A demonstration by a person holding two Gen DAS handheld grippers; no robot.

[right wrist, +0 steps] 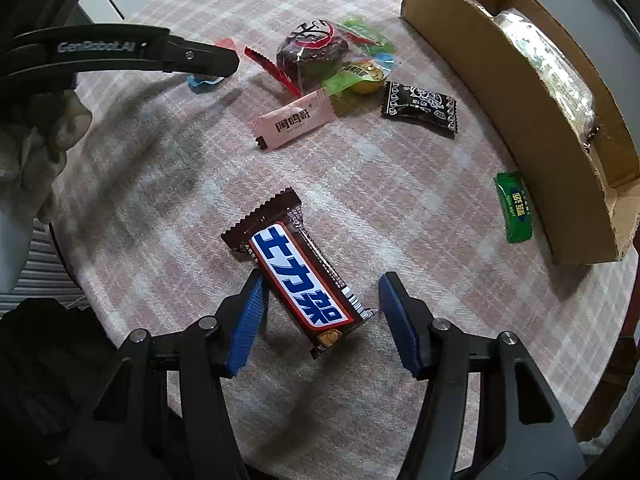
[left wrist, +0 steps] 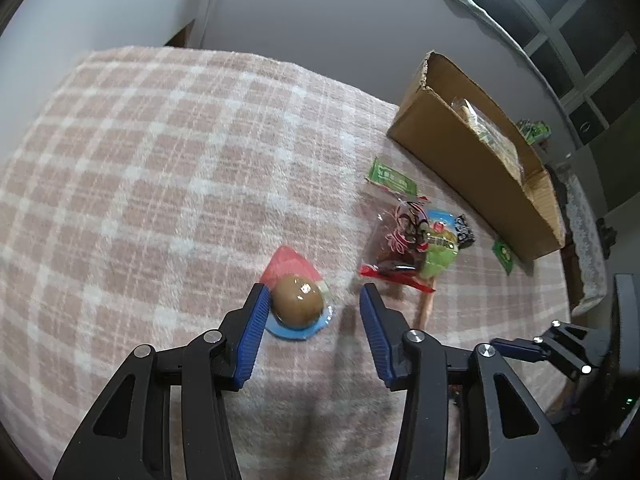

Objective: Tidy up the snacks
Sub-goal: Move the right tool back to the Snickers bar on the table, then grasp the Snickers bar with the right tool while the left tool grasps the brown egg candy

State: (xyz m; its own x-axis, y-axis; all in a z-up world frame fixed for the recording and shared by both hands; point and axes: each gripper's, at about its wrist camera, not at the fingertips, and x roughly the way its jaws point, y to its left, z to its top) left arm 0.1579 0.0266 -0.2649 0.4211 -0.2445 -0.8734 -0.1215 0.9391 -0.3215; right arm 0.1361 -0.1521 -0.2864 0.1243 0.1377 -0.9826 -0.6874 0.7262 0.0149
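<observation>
On the pink plaid cloth (right wrist: 400, 184), both grippers' jaws spread: left (left wrist: 312, 300) around a glossy brown egg (left wrist: 298, 300), right (right wrist: 320, 292) around a brown chocolate bar (right wrist: 298, 276).

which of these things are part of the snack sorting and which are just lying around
Job: egg pack, chocolate bar, pink wafer, black candy, green candy, cardboard box.
Lying about: plaid blanket, window.

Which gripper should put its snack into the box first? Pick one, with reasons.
Right. The right gripper is open around the chocolate bar, and the cardboard box lies on its side. The left gripper, open around the packaged egg, is farther from the box.
</observation>
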